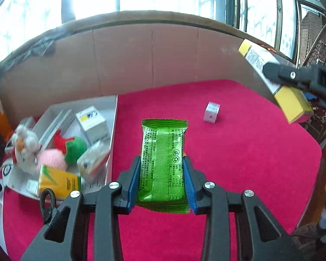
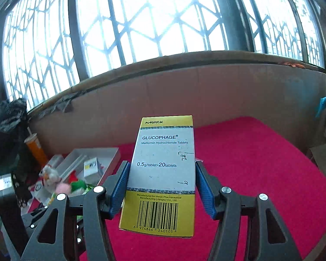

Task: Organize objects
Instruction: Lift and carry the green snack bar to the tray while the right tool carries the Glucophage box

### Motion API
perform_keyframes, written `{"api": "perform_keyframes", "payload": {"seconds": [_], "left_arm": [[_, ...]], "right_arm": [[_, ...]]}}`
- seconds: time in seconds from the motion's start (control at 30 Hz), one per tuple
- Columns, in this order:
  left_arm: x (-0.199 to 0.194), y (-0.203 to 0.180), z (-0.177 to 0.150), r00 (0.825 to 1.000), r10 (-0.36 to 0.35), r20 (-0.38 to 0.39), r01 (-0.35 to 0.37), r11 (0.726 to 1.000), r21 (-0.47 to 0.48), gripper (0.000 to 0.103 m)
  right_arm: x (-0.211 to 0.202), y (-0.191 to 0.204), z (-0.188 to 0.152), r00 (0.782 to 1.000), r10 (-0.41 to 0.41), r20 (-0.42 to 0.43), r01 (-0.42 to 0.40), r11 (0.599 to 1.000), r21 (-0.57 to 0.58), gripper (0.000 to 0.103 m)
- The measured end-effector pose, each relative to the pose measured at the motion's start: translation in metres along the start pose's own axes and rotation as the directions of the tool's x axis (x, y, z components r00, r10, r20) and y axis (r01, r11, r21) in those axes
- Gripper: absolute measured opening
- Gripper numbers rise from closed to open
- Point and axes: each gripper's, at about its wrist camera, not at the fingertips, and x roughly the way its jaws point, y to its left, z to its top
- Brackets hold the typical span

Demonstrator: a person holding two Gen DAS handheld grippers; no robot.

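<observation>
Left tool (image 1: 162,179) was clamped on a green packet (image 1: 163,163), blue pads (image 1: 134,180) pressing both long sides, packet held above the red counter (image 1: 239,163). Right tool (image 2: 160,187) gripped a yellow-and-white pill box (image 2: 162,174) by its sides, lifted clear of the counter; from the left camera that box showed at upper right. White tray (image 1: 114,117) sat at the counter's left, holding plush toys (image 1: 54,150) and small boxes (image 1: 93,122). A small white cube (image 1: 211,112) lay alone on the counter, well apart from the tray.
</observation>
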Motion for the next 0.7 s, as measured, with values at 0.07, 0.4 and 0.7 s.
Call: {"api": "perform_keyframes", "payload": {"seconds": [0.07,0.4,0.7], "left_arm": [[-0.001,0.005,-0.002,1.0,0.017,0.007,-0.017,1.0,-0.004,0.036],[-0.042,0.068,0.022,0.984,0.141,0.113,-0.13,0.987,-0.098,0.036],[-0.077,0.136,0.041,0.953,0.253,0.169,-0.218,0.955,-0.201,0.036]], "right_arm": [[0.004,0.005,-0.006,1.0,0.002,-0.011,-0.003,1.0,-0.011,0.063],[0.009,0.072,0.011,0.994,0.103,0.03,-0.1,0.991,-0.088,0.064],[0.02,0.118,0.021,0.986,0.169,0.013,-0.166,0.979,-0.118,0.064]]}}
